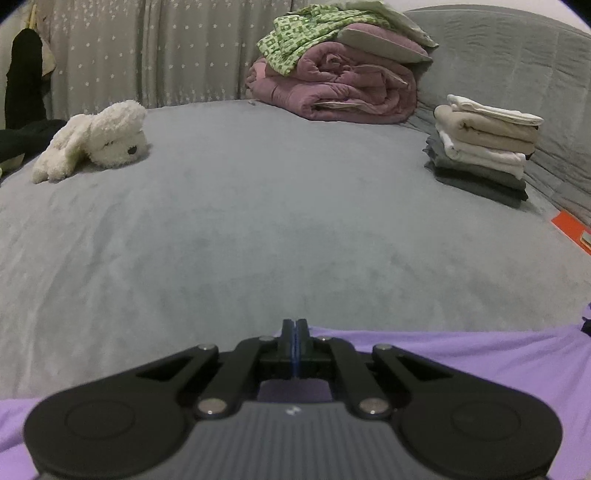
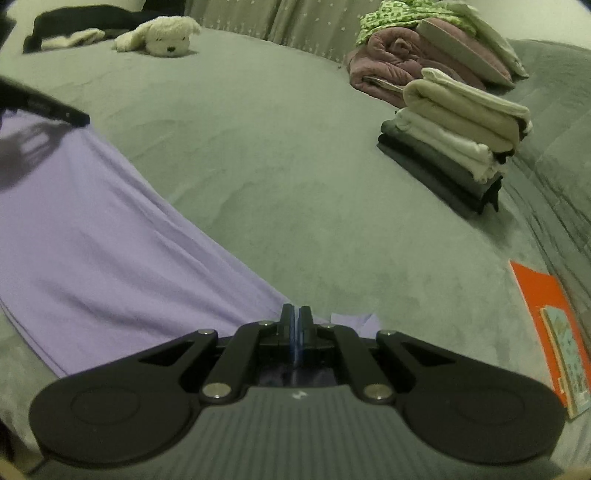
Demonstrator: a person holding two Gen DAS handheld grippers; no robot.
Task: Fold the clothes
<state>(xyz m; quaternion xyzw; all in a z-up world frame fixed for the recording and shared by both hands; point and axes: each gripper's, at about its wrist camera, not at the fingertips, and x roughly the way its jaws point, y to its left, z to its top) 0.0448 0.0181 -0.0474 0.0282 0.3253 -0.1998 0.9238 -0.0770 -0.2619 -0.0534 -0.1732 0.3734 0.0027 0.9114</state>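
Note:
A lilac garment [image 2: 92, 236] stretches flat over the grey bed between my two grippers. In the left wrist view its upper edge [image 1: 461, 354] runs across the bottom of the frame, and my left gripper [image 1: 295, 326] is shut on that edge. My right gripper [image 2: 296, 314] is shut on the garment's near corner, with a small flap [image 2: 354, 318] sticking out beside the fingers. The left gripper [image 2: 48, 107] shows as a dark blurred shape at the garment's far end. A stack of folded clothes [image 1: 484, 147] [image 2: 454, 136] sits at the right.
A white plush dog [image 1: 92, 140] [image 2: 162, 35] lies at the far left. A rolled mauve quilt with pillows and green cloth [image 1: 340, 70] is piled at the back. An orange booklet [image 2: 546, 325] lies near the right edge. The grey bed [image 1: 258, 206] spreads between them.

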